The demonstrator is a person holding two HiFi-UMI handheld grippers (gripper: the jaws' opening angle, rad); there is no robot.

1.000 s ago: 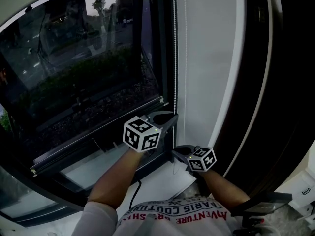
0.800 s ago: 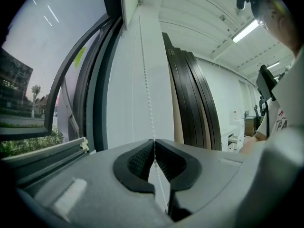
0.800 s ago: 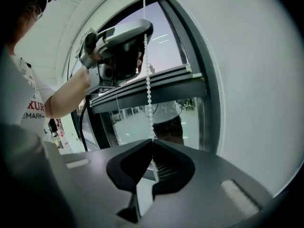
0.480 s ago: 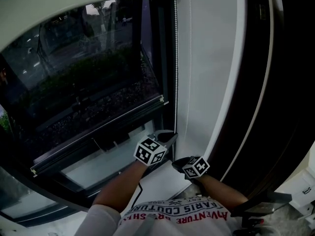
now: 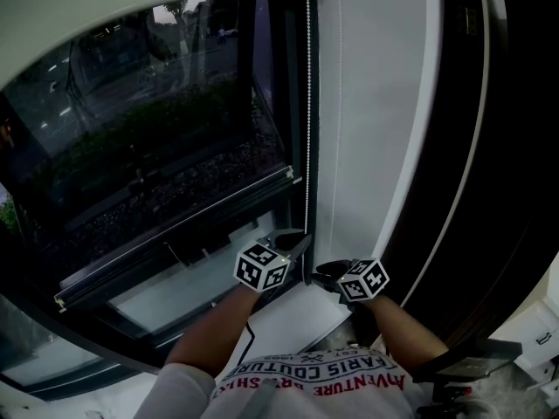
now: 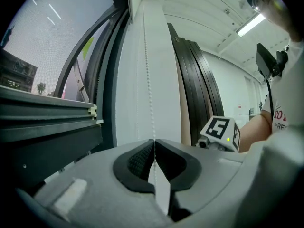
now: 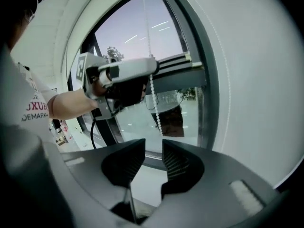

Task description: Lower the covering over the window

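Currently you are gripping the bead chain (image 6: pixel 148 89) with your left hand-held gripper (image 6: pixel 153 141). Its jaws are pressing together on the chain, which is running straight up out of the tips. Your right hand-held gripper (image 7: pixel 153 144) is standing at a moderate gap. Its jaws have just been opening, and nothing is lying between the pads. The chain's lower loop is hanging just ahead of that gap, below the left hand-held gripper and not inside the gap.

The covering (image 5: pixel 105 16) is sitting high, its bottom edge crossing only the top of the window. Most of the window glass (image 5: pixel 148 138) is showing bare beneath it. The chain is dropping down the right side of the window, beside the white jamb (image 5: pixel 376 103). It is ending where you are holding both tools low, near the white sill (image 5: pixel 288 317).

Surroundings: a dark frame bar (image 5: pixel 175 230) is slanting across the lower part of the opening. It is lying to the left of your left tool and apart from the chain. Dark panels (image 5: pixel 515 147) are standing to the right of the jamb, beyond your right forearm. A black cable (image 5: pixel 238 343) is trailing down under your left forearm. The chain's run from the covering down to your left tool is showing unbroken in the head view.
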